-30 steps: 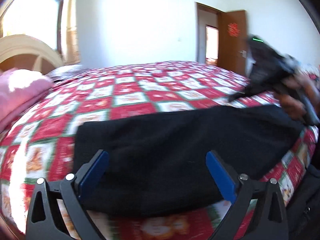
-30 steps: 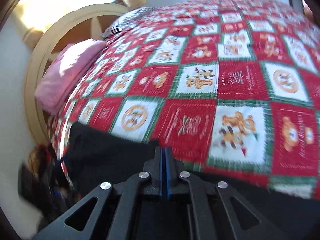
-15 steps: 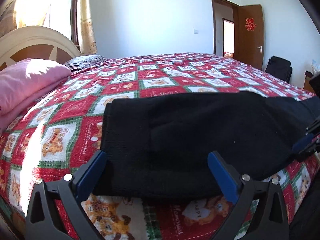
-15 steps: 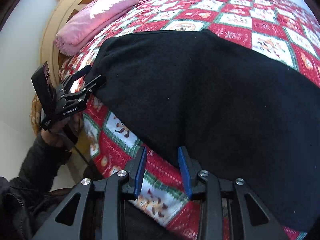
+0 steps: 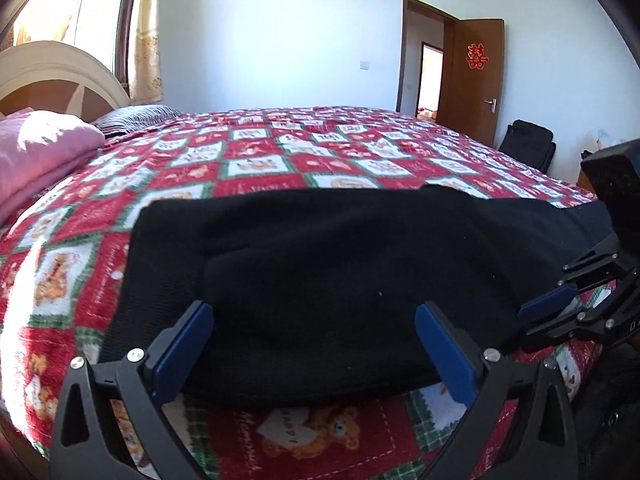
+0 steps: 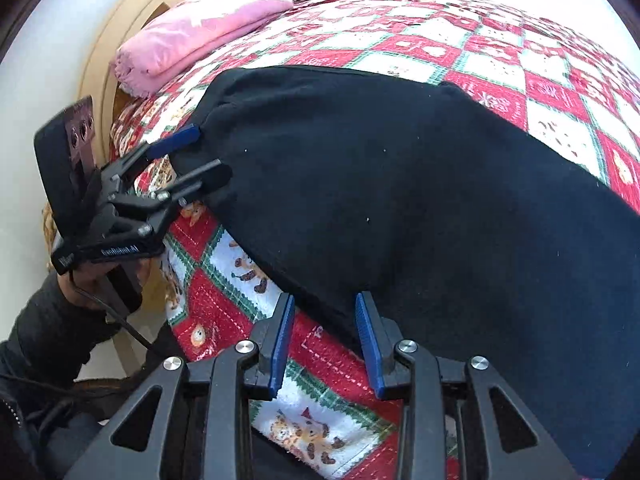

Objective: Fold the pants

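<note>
The right gripper [image 6: 325,336] has swung down to the near hem of the black pants [image 6: 400,184], its jaws just opened, narrowly parted over the edge, not clamped. At left frame, the left gripper [image 6: 204,152] stands wide across the pants' end. The pants lie flat on the quilt [image 6: 500,52].

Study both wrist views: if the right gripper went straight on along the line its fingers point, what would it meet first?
Most likely the near edge of the black pants. The right gripper points down at it, jaws open after just widening, nothing clamped. The quilt lies directly beneath, and depth is unclear, so the fingertips could touch it first.
</note>
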`<control>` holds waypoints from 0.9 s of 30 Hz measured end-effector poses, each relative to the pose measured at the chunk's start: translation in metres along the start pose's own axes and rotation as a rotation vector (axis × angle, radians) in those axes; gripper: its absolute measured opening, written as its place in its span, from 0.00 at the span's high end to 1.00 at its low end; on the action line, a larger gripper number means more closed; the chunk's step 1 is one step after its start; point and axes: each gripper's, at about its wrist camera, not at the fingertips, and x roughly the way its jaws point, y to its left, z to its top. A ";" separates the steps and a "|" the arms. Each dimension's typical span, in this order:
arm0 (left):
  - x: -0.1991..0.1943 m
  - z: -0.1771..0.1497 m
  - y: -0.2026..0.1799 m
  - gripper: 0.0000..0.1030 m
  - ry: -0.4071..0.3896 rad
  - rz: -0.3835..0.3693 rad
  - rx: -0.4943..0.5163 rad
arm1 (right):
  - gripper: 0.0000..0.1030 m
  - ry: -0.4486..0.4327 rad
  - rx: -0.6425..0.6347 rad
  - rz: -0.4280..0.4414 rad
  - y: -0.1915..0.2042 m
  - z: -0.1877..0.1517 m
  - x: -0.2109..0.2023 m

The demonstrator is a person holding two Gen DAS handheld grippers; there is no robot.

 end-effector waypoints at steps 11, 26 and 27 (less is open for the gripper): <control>-0.003 0.002 -0.017 0.00 -0.008 -0.011 0.028 | 0.64 -0.154 0.087 -0.062 -0.030 -0.013 -0.067; -0.019 0.014 0.026 0.00 -0.042 0.158 -0.046 | 0.57 -0.153 0.329 -0.255 -0.142 -0.085 -0.112; -0.018 0.013 0.035 0.00 -0.038 0.155 -0.080 | 0.57 -0.156 0.335 -0.251 -0.141 -0.086 -0.108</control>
